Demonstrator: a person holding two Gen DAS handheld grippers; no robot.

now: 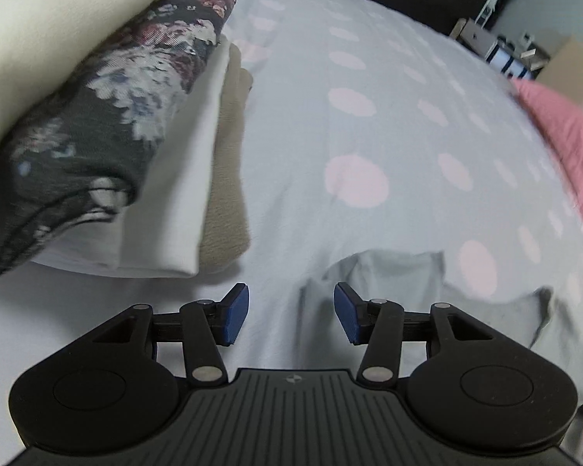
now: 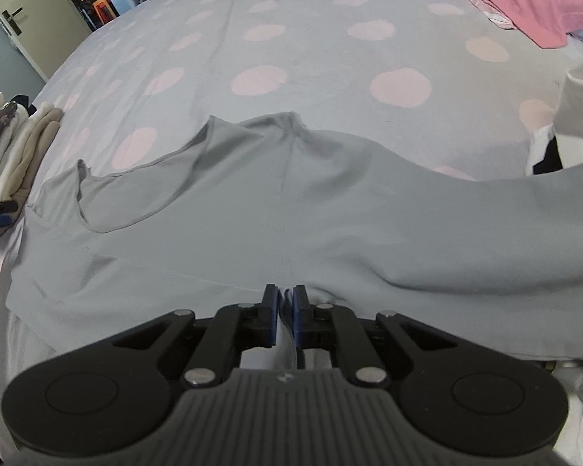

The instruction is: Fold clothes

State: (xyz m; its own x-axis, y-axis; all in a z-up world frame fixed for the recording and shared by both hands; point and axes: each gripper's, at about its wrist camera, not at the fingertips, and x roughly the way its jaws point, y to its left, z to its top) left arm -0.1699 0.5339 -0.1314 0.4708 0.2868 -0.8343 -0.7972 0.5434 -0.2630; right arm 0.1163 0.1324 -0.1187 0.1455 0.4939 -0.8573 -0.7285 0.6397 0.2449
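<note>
- My right gripper (image 2: 285, 310) sits low over the bed, fingers pinched together on the near edge of the grey shirt (image 2: 291, 209).
- My left gripper (image 1: 291, 310) hovers with fingers apart, holding nothing.
- The shirt lies spread on the dotted sheet (image 2: 260, 77); one sleeve (image 2: 524, 202) seems to trail right.
- A pile of folded clothes (image 1: 109, 124) sits just left.

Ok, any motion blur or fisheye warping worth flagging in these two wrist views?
Left wrist view: the folded stack and pink pillow are smeared by motion blur, while the open left gripper stays sharp. Right wrist view: mostly crisp, the grey garment clear where the right gripper pinches it. Both views bow the dotted sheet with fisheye distortion.
</note>
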